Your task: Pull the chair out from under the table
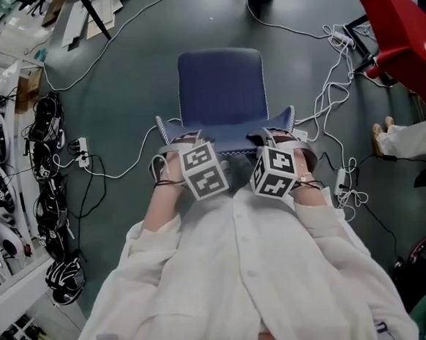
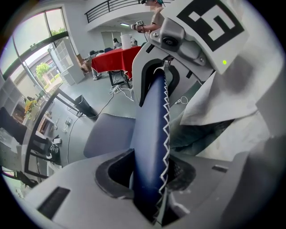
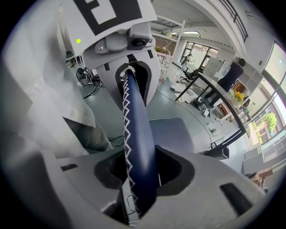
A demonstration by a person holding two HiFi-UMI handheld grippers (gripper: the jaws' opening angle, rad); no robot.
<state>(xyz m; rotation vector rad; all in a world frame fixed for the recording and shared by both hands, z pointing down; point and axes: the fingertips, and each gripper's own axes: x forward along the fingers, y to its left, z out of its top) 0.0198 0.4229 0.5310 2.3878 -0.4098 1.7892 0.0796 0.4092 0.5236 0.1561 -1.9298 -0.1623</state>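
Mid-pull here: our left gripper [image 1: 178,148] and right gripper [image 1: 278,140] clamp the blue padded chair [image 1: 221,91] by its backrest; next we drag it evenly nearer.

Both your forearms reach forward, with the left gripper [image 1: 172,141] and right gripper [image 1: 280,132] side by side and pointing steeply down. Each pair of jaws is clamped on the chair back [image 1: 229,136], left near its left corner, right near its right.

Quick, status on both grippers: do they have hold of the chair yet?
Left gripper: closed on the chair's backrest, top edge.
Right gripper: closed on the same backrest edge.
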